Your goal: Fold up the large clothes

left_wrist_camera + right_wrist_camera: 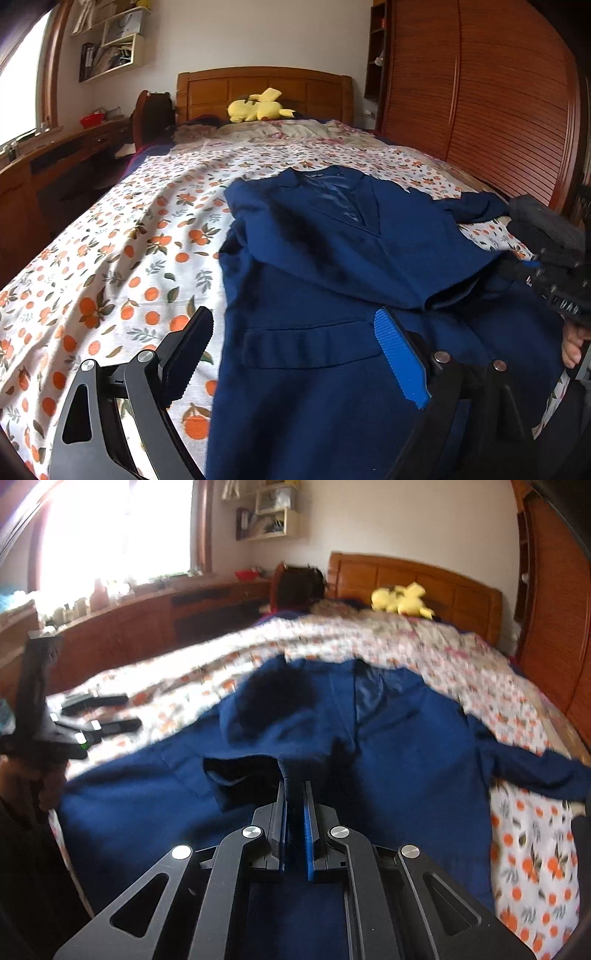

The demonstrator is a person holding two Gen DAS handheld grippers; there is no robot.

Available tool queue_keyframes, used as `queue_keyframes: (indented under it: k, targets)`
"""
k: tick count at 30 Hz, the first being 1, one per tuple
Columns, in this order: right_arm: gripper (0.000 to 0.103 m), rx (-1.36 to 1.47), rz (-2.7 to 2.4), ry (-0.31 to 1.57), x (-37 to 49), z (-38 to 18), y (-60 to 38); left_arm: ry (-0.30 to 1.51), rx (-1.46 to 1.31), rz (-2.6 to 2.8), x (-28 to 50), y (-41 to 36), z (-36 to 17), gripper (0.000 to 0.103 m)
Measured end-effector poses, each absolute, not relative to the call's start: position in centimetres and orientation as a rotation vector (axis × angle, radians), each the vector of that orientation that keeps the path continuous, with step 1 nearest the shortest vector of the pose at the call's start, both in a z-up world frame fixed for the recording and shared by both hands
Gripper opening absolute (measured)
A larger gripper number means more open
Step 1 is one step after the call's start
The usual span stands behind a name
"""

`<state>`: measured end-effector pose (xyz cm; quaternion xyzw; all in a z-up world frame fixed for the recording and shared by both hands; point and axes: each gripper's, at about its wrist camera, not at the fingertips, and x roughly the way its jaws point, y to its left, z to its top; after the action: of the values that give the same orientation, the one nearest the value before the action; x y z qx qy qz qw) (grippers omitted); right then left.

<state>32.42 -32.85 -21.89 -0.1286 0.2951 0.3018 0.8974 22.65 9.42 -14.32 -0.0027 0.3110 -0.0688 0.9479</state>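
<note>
Two tools: right tool (294,794) clamped on one blue jacket (388,746), left tool (295,354) wide open.

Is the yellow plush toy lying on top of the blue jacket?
No, the yellow plush toy lies by the headboard, far from the blue jacket.

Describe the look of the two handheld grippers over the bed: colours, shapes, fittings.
The left gripper and right gripper look alike: matte black linkage arms with rounded triangular cut-outs, silver round pivot pins, and flat jaws. Bright blue ribbed pads with serrated edges line the jaws, though one left jaw shows only black. No cables or sleeves are visible.
</note>
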Motion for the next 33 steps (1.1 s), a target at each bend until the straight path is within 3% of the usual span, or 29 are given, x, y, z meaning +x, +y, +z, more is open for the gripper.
queue_keyframes:
  k: [6,10,14,18,27,30,33]
  targets:
    - [0.007,-0.308,0.597,0.672,32.0,-24.2,-33.0,0.625,0.012,-0.161,22.3,8.5,-14.7,0.101]
    - [0.012,-0.32,0.591,0.68,31.3,-24.3,-32.7,0.613,0.013,-0.166,22.0,8.3,-14.7,0.101]
    - [0.038,-0.352,0.594,0.654,30.3,-23.3,-32.1,0.606,0.009,-0.162,21.7,8.7,-14.5,0.1]
    - [0.05,-0.371,0.616,0.623,29.7,-21.8,-30.7,0.592,0.007,-0.149,21.3,9.4,-14.0,0.101]
    - [0.052,-0.45,0.674,0.674,31.4,-23.7,-25.0,0.577,-0.008,-0.13,20.5,10.9,-13.3,0.1]
    - [0.059,-0.469,0.634,0.705,32.6,-25.2,-23.8,0.579,-0.01,-0.126,20.4,11.2,-13.3,0.1]
    - [0.059,-0.482,0.606,0.722,33.2,-26.0,-23.2,0.578,-0.015,-0.127,20.3,11.4,-13.3,0.1]
